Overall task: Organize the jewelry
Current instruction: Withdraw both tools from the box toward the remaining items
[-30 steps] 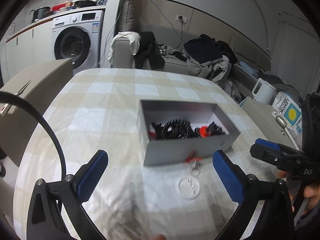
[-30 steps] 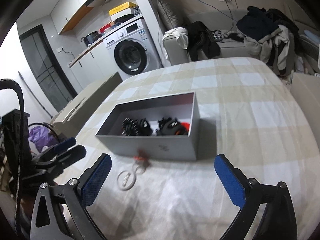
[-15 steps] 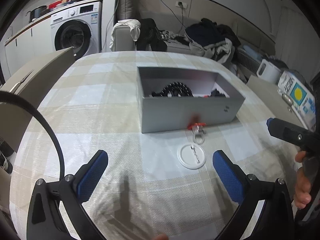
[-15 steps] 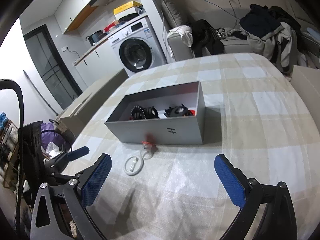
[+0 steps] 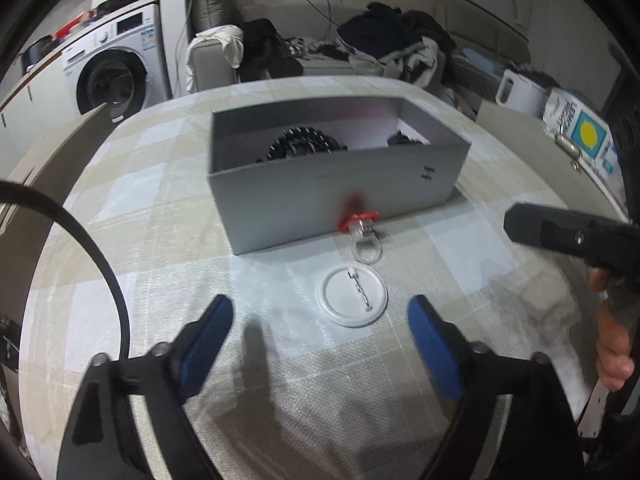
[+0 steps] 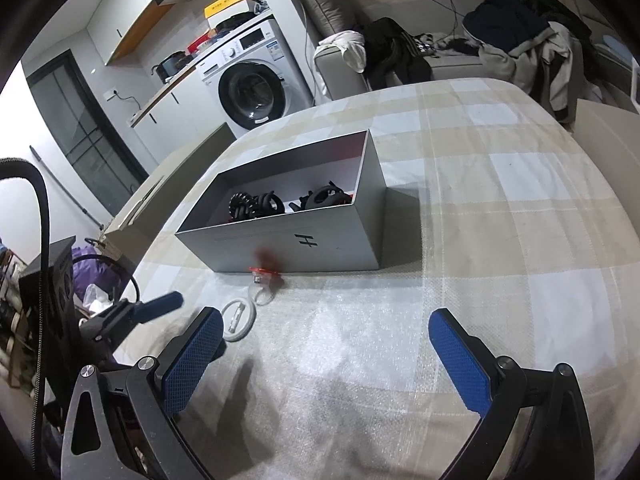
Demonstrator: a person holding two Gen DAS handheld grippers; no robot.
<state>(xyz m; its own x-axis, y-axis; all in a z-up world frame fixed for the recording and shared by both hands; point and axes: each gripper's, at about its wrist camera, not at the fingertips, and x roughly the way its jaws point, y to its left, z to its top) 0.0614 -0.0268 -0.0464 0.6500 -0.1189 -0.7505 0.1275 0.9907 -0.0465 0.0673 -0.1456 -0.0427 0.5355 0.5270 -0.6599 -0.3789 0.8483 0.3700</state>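
Note:
A grey open box (image 5: 332, 204) (image 6: 296, 240) sits on the checked tablecloth, with black hair ties and clips (image 5: 302, 146) (image 6: 256, 204) inside. In front of it lie a clear ring with a red top (image 5: 362, 232) (image 6: 262, 284) and a white round badge with a pin (image 5: 352, 294) (image 6: 239, 318). My left gripper (image 5: 320, 328) hovers just short of the badge; its jaws are closing with nothing between them. My right gripper (image 6: 326, 344) stands open over bare cloth, to the right of the badge. One of its fingers (image 5: 560, 232) shows in the left wrist view.
A grey lid or board (image 5: 52, 152) lies off the table's left side. A washing machine (image 6: 250, 92) and a sofa piled with clothes (image 6: 512, 36) stand behind the table. A white kettle (image 5: 520, 92) and a bag (image 5: 580, 132) are at the far right.
The left gripper has come lower and nearer to the badge and ring, and its jaws have narrowed. The right gripper's view has hardly shifted.

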